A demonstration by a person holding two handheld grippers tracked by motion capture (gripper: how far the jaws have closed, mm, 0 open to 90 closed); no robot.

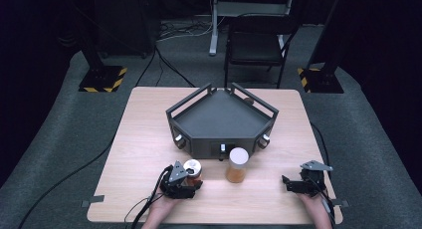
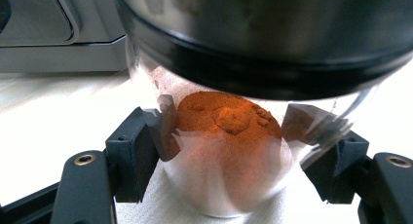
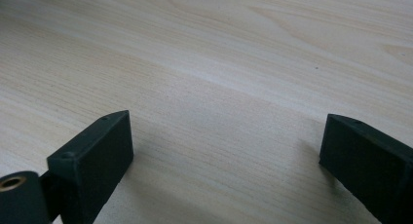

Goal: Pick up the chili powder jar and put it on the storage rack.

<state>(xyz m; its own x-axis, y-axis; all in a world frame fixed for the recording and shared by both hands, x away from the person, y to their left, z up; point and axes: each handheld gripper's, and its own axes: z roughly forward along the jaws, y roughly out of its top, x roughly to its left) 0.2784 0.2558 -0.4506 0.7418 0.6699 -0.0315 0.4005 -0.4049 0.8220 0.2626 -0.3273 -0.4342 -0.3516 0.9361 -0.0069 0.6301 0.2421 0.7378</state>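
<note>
Two jars stand upright on the table (image 1: 149, 154) in the high view, the small jar (image 1: 192, 168) at the left gripper (image 1: 185, 181). Left gripper view: jaws clamp its glass, orange powder (image 2: 226, 118) inside. Right gripper view: the right gripper (image 3: 226, 160) spread open over bare wood.

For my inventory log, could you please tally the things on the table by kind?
Spice jars: 2 (small jar between the left tongs, holding orange powder; tall jar standing free)
Black tray: 1
Tongs: 2 (left, and right tongs, open over bare wood)
Total: 5
</note>
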